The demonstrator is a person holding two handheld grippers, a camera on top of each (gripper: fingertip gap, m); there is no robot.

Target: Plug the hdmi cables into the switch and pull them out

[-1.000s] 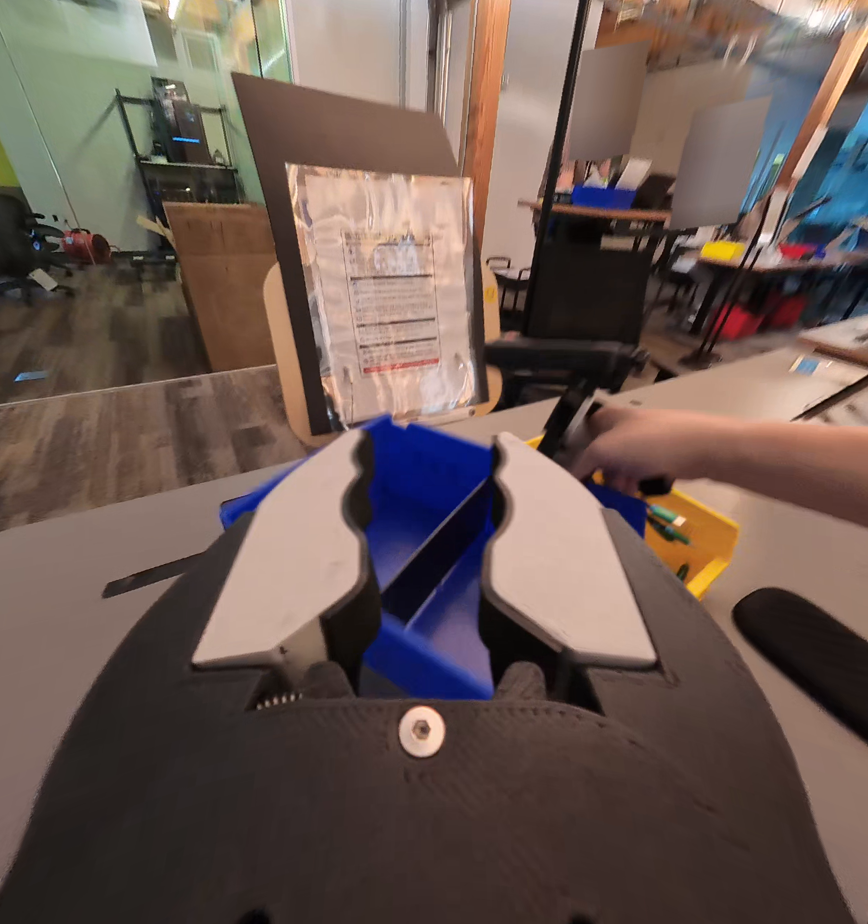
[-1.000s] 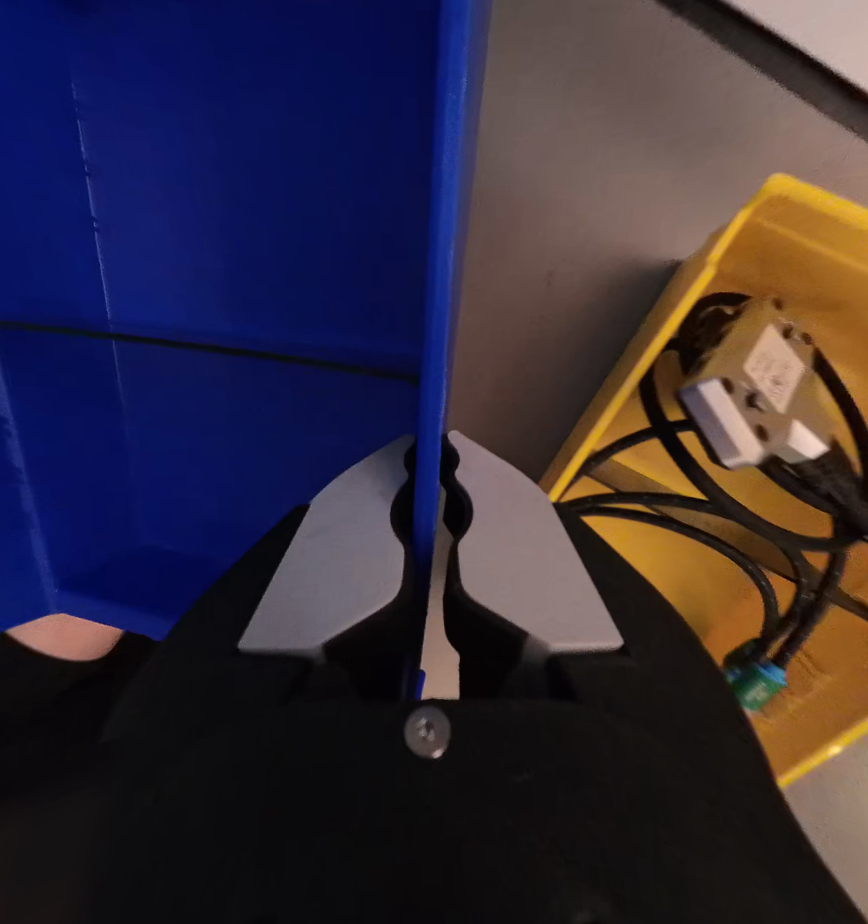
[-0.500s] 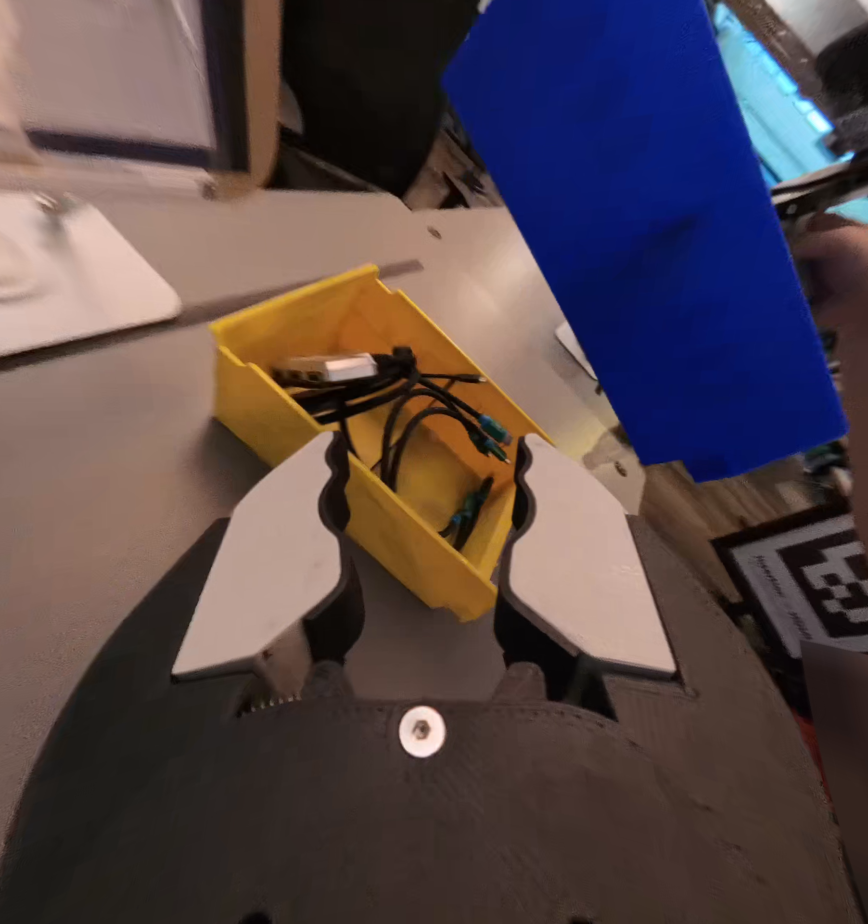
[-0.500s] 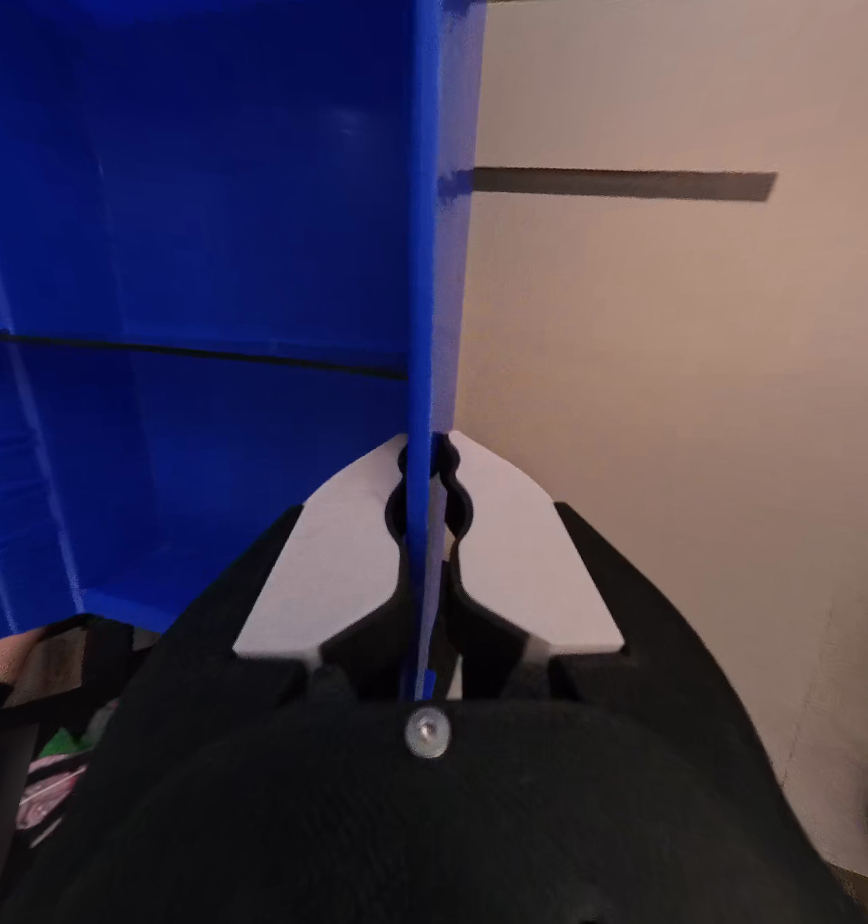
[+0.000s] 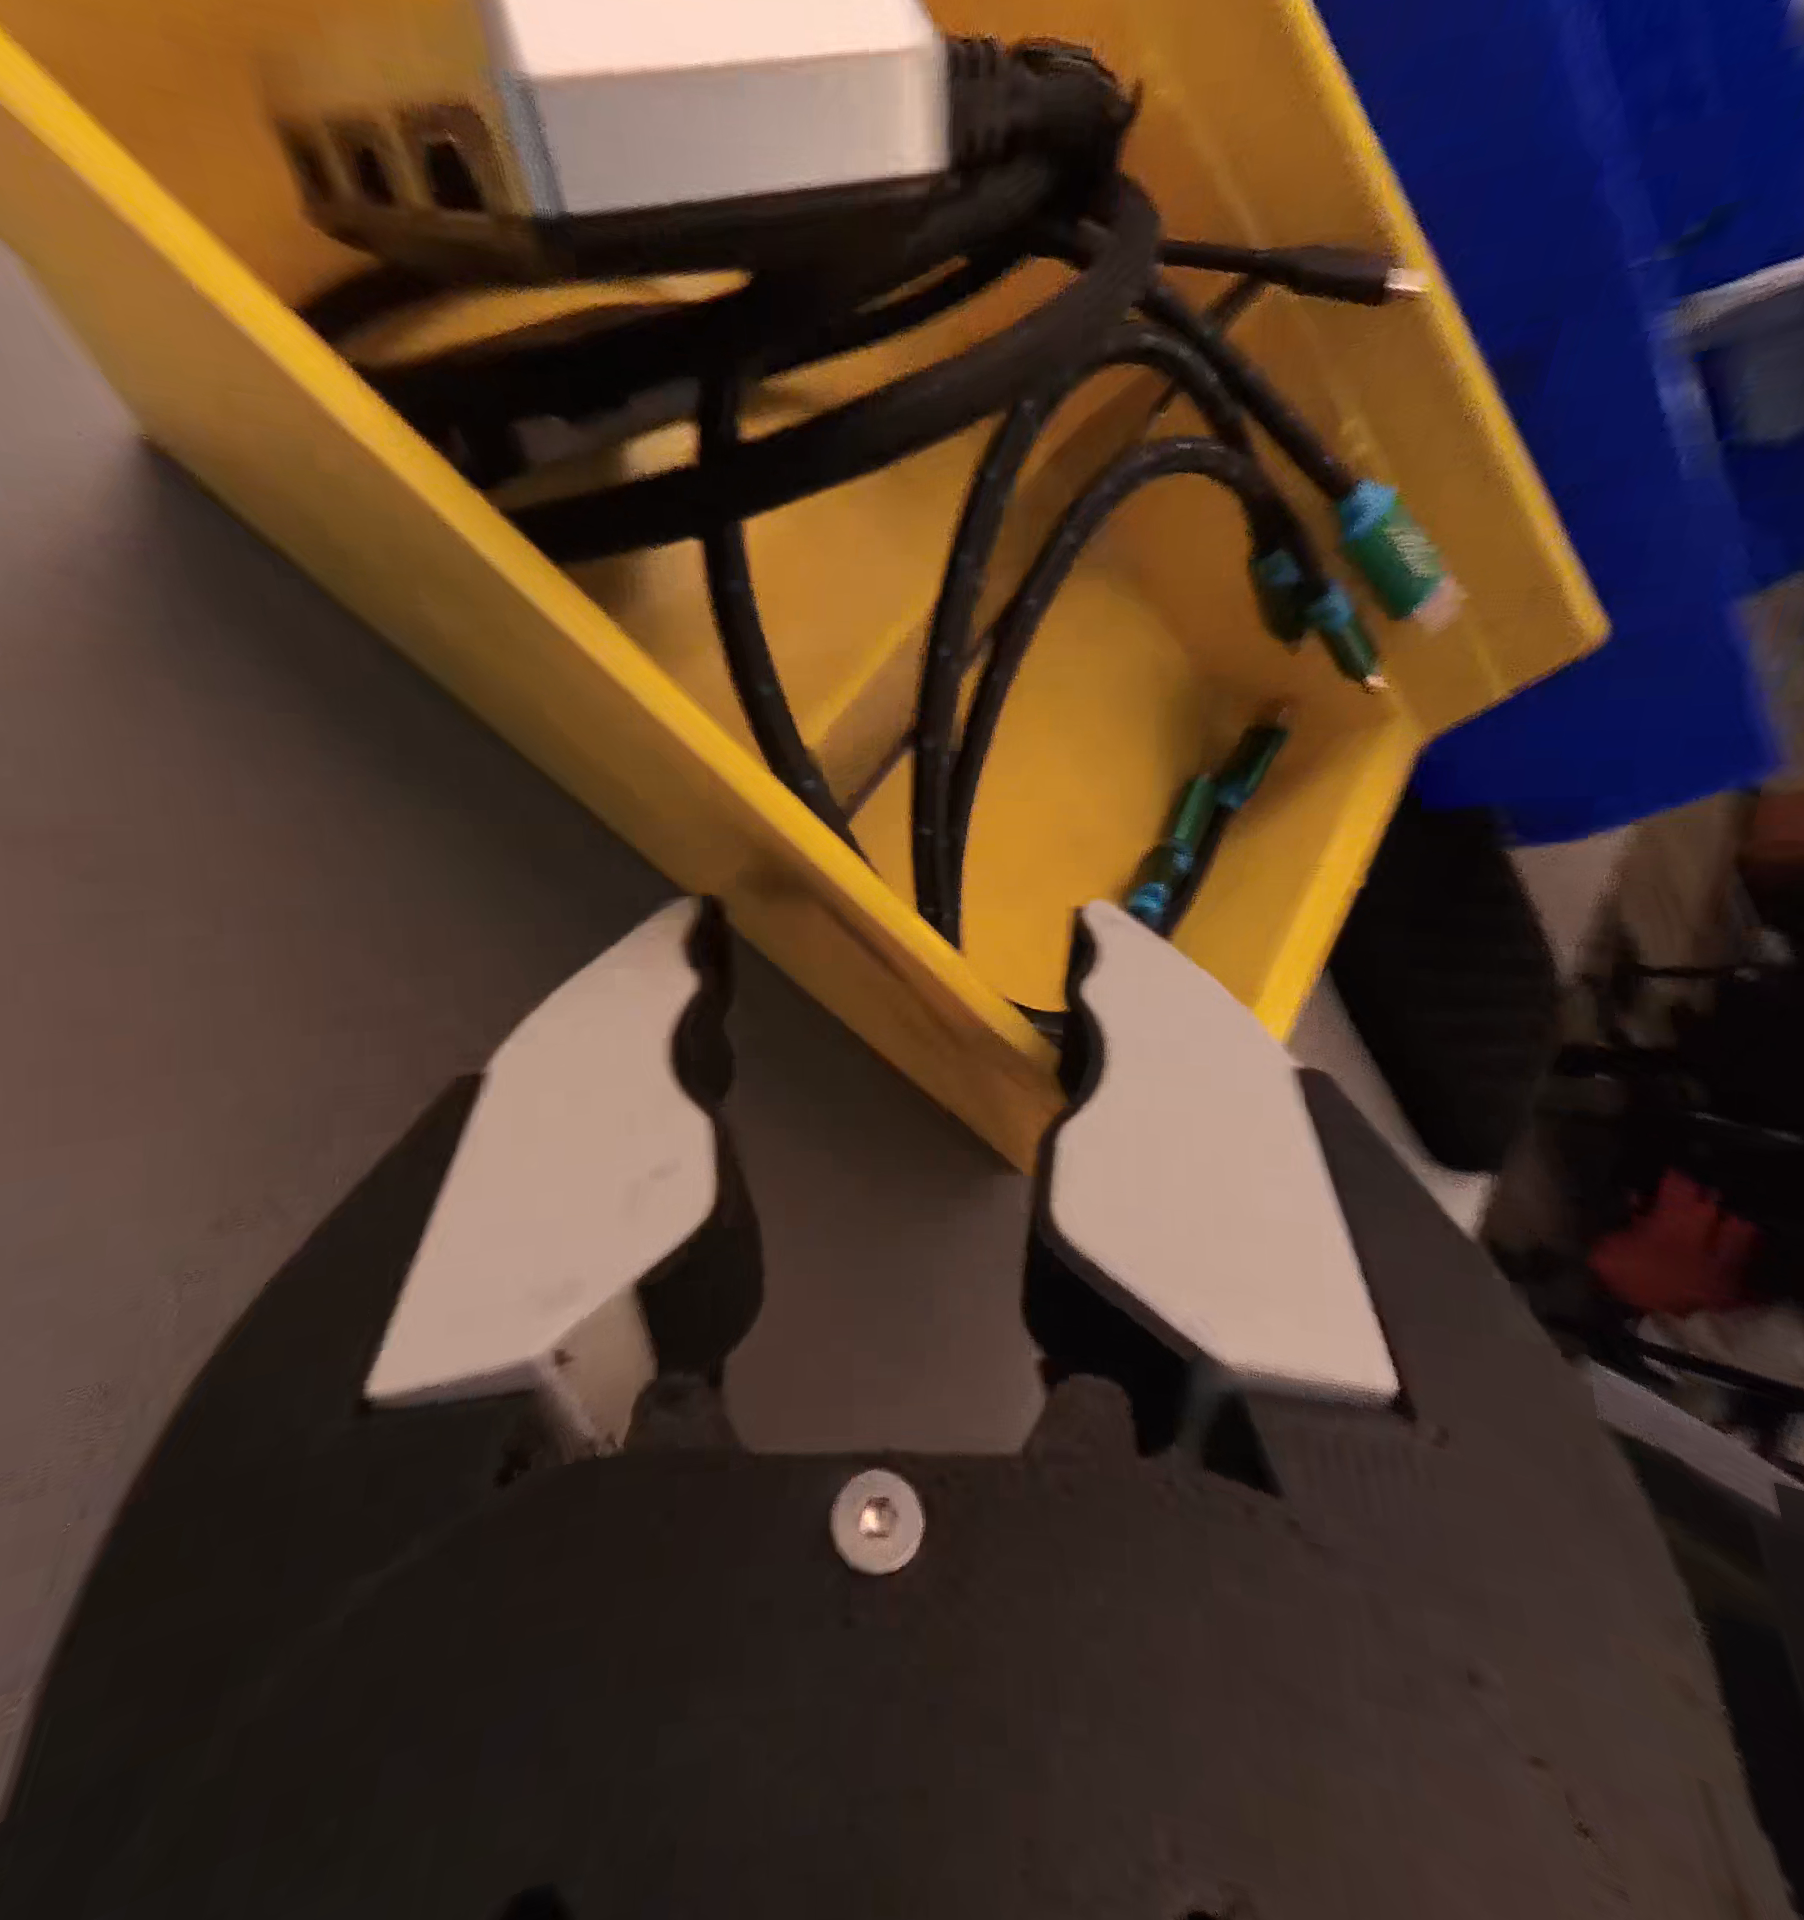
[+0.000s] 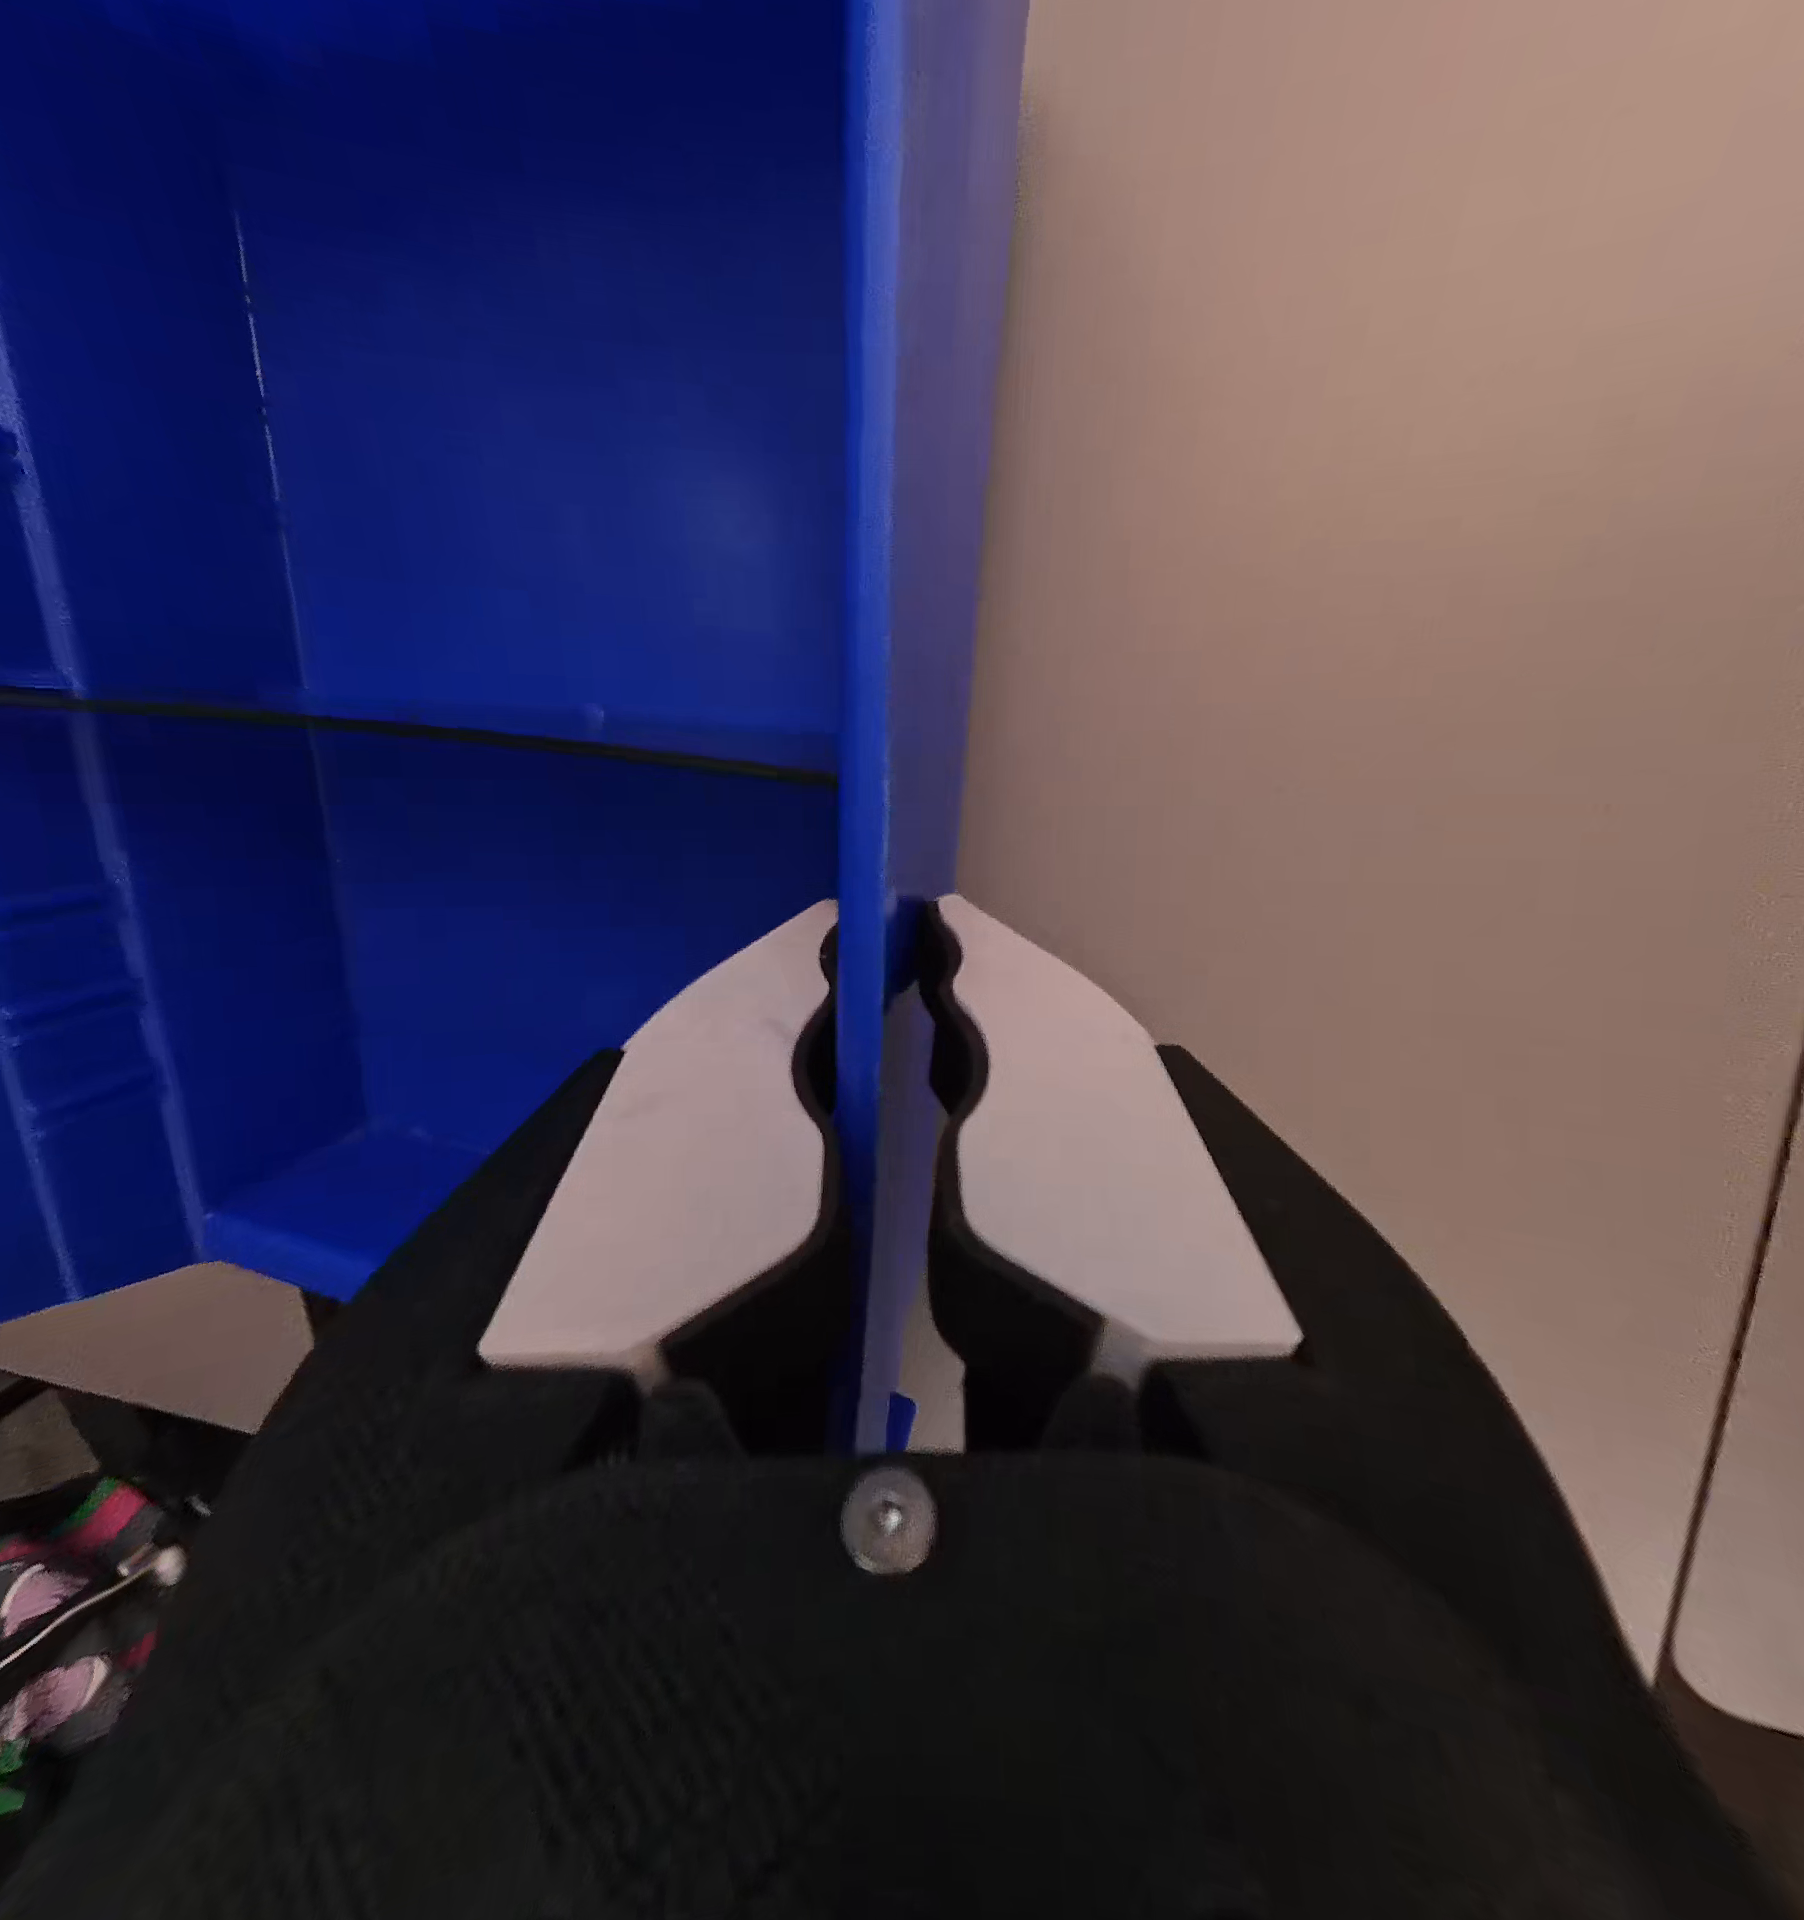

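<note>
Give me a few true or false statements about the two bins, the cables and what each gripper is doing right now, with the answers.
1. The right gripper is shut on the blue bin wall. True.
2. The left gripper is shut on a cable. False: it is open, its fingers straddling the yellow bin wall.
3. The black cables lie inside the yellow bin. True.
4. The white switch sits in the blue bin. False: it is in the yellow bin.
5. The blue bin holds cables. False: the visible compartments look empty.
</note>
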